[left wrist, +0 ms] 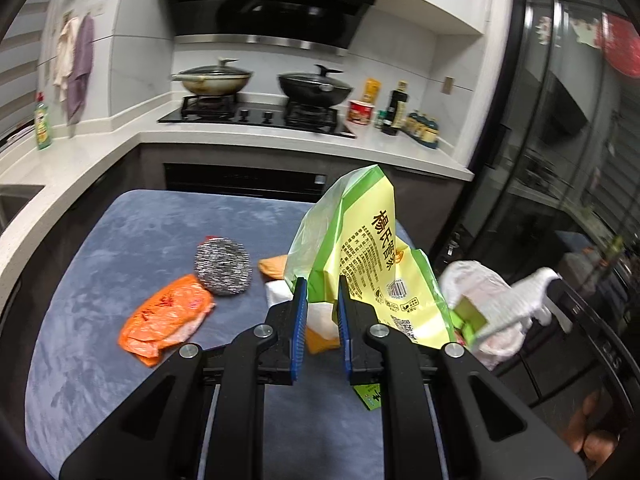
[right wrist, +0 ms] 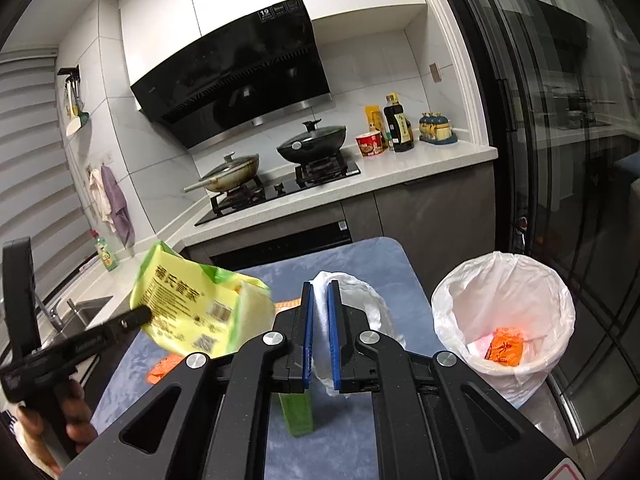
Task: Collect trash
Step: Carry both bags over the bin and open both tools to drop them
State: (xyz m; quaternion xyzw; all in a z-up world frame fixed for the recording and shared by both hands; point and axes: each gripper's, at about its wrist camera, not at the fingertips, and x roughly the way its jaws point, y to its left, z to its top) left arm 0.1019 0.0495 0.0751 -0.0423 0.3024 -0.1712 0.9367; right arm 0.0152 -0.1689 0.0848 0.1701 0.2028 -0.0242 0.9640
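Note:
My left gripper (left wrist: 322, 294) is shut on a yellow-green snack bag (left wrist: 368, 256) and holds it above the blue table mat (left wrist: 120, 320). The bag also shows in the right wrist view (right wrist: 192, 304), with the left gripper (right wrist: 136, 316) at the left. My right gripper (right wrist: 320, 300) is shut on a white plastic bag (right wrist: 360, 300); in the left wrist view it (left wrist: 486, 308) is a blurred shape at the right. A white-lined trash bin (right wrist: 504, 312) stands right of the table, with an orange wrapper (right wrist: 505, 347) inside.
On the mat lie an orange wrapper (left wrist: 168, 316), a steel wool scrubber (left wrist: 223, 266), another orange piece (left wrist: 272, 268) and a green packet (right wrist: 298, 414). Behind is a counter with a stove (left wrist: 256, 114), two pans and bottles. A dark glass door (right wrist: 560, 120) is at the right.

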